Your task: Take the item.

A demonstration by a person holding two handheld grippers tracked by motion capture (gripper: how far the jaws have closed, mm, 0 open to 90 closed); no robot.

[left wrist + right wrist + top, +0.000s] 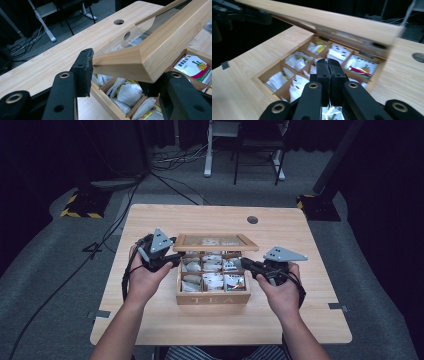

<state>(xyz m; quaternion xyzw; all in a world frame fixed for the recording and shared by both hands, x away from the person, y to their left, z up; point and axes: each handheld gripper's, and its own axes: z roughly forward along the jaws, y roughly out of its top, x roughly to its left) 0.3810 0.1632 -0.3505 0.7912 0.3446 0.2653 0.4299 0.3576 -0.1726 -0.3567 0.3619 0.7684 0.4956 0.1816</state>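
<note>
Lid hold | glass-paned bamboo lid point(150, 52) of tea box point(212, 297) at table centre, clamped at corner by left gripper point(117, 75), propped half-open for access | right gripper point(328, 65) jaws together, empty, over tea-bag compartments point(297, 72)

Dim room, grey carpet point(45, 270), white desk legs point(209, 150)

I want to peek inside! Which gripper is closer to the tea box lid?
Left. The left gripper clamps the lid corner; the right gripper, shut, hovers over the tea bags below it.
</note>
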